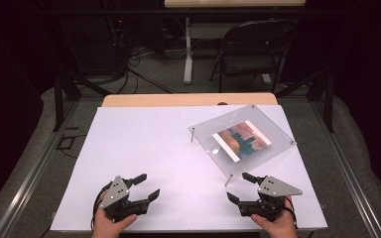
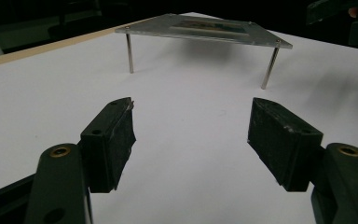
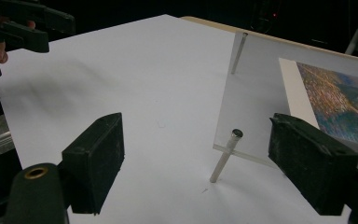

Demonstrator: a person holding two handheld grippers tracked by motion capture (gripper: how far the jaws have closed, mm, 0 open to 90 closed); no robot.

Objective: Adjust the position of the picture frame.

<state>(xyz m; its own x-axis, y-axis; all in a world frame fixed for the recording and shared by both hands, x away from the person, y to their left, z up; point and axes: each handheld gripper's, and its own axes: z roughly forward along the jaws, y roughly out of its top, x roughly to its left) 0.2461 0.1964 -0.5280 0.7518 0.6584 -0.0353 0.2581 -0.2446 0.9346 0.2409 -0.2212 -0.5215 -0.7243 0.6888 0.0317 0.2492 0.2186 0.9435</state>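
Clear acrylic frame (image 1: 243, 136) with a colour print stands on thin metal legs at right-centre of the white tabletop (image 1: 144, 148). Right hand-held gripper (image 1: 238, 187) sits just below its near corner leg, left hand-held gripper (image 1: 145, 186) lower left, both agape and empty. Risk: a jaw clipping that leg would likely skid or tip the frame.

The white sheet covering the table (image 1: 144, 148) lies bare across its left and middle, giving open passage between the left gripper (image 1: 143, 187) and the right gripper (image 1: 239, 187), both with jaws apart and empty. At the right rear, a clear acrylic plate carrying a colourful picture (image 1: 241, 140) stands raised on thin metal pins. Its nearest pin (image 1: 228, 180) rises just beside the right gripper, narrowing the way there.
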